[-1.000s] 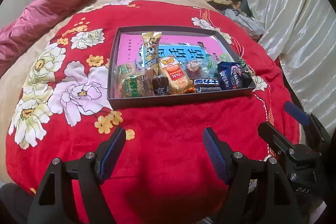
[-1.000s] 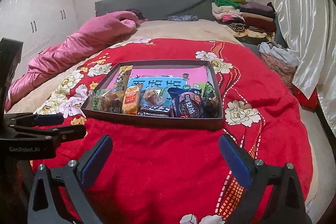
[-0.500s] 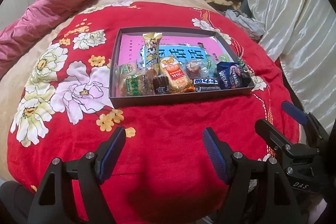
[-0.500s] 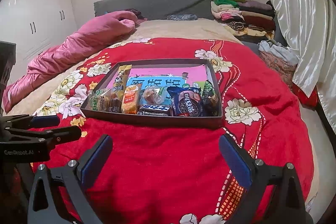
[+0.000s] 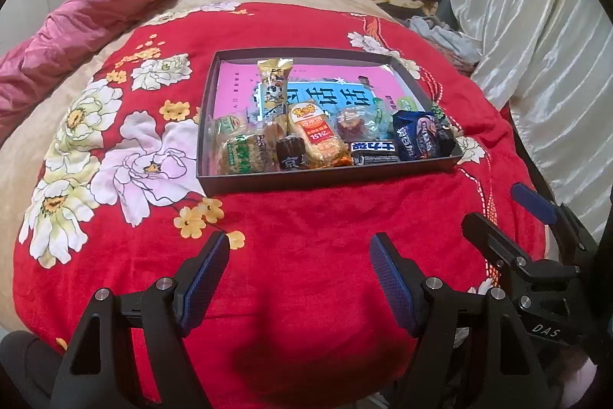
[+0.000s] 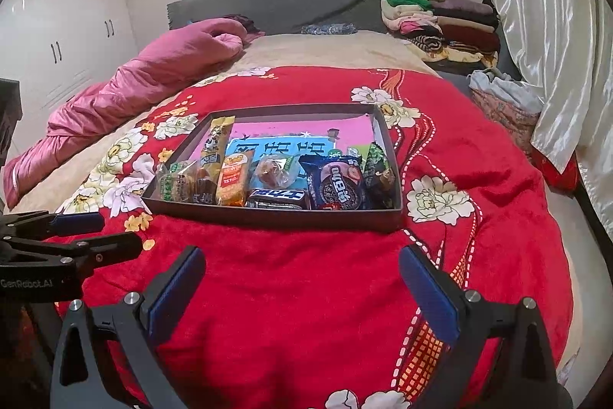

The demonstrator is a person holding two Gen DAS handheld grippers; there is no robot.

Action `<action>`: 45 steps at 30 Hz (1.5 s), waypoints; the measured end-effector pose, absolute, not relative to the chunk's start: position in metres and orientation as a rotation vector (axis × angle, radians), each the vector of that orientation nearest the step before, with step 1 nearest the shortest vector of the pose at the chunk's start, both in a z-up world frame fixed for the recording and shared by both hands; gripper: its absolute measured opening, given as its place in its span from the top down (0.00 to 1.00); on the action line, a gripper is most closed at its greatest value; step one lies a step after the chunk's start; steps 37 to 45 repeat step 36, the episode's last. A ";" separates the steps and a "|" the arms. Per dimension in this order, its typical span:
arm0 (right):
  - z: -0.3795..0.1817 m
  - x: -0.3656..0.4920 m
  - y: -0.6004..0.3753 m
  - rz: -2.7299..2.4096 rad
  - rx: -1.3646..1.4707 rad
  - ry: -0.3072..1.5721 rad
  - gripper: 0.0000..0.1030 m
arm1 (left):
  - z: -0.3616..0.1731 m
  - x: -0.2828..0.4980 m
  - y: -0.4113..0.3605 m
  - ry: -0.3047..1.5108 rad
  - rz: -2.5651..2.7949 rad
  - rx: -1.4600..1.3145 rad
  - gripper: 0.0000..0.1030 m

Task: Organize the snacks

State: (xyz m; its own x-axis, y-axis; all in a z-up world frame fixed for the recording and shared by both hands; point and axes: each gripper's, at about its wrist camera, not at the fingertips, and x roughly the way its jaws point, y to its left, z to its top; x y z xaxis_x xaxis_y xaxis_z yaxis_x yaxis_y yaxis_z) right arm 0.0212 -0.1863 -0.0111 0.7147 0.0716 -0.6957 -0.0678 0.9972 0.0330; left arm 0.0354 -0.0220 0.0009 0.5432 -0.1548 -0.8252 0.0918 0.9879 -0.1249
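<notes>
The snacks sit bunched at the near side of the shallow dark cardboard box (image 5: 329, 175) on the red flowered blanket (image 5: 306, 255). The left gripper (image 5: 299, 267) and right gripper (image 6: 302, 278) are both spread apart, holding nothing. Reach slowly and pinch one packet by its edge.

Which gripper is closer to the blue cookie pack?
Right, though only slightly. The right gripper hovers over the blanket almost straight in front of the blue cookie pack; the left gripper sits farther left, facing the tray's middle.
</notes>
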 end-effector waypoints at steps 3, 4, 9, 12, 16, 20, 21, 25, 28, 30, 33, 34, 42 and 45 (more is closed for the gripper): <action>-0.011 0.021 -0.186 0.077 0.004 0.770 0.01 | 0.000 0.036 -0.022 0.990 -0.147 -0.069 0.25; -0.011 0.021 -0.187 0.077 0.004 0.771 0.01 | 0.000 0.036 -0.022 0.989 -0.148 -0.070 0.25; -0.012 0.021 -0.186 0.074 0.000 0.772 0.01 | 0.000 0.036 -0.022 0.990 -0.150 -0.071 0.25; -0.013 0.021 -0.187 0.072 0.001 0.771 0.01 | 0.000 0.036 -0.022 0.992 -0.149 -0.070 0.25; -0.013 0.022 -0.187 0.072 0.001 0.771 0.01 | 0.000 0.037 -0.021 0.992 -0.143 -0.070 0.25; -0.013 0.022 -0.187 0.072 0.002 0.773 0.01 | 0.000 0.037 -0.020 0.990 -0.140 -0.071 0.25; -0.013 0.022 -0.187 0.071 0.004 0.773 0.01 | 0.000 0.037 -0.020 0.988 -0.139 -0.072 0.25; -0.014 0.022 -0.189 0.066 0.011 0.775 0.01 | 0.000 0.038 -0.020 0.979 -0.135 -0.069 0.25; -0.013 0.023 -0.191 0.059 0.017 0.775 0.01 | -0.001 0.039 -0.021 0.979 -0.124 -0.059 0.25; -0.014 0.024 -0.193 0.052 0.017 0.774 0.01 | -0.003 0.041 -0.021 0.990 -0.116 -0.075 0.25; -0.015 0.027 -0.200 0.027 0.029 0.771 0.01 | -0.007 0.046 -0.017 0.979 -0.132 -0.105 0.25; -0.015 0.029 -0.204 0.014 0.035 0.769 0.01 | -0.008 0.048 -0.012 0.981 -0.133 -0.123 0.25; -0.015 0.034 -0.218 -0.022 0.064 0.764 0.01 | -0.011 0.057 0.004 0.978 -0.112 -0.161 0.25; -0.015 0.034 -0.218 -0.022 0.064 0.764 0.01 | -0.011 0.057 0.004 0.978 -0.112 -0.161 0.25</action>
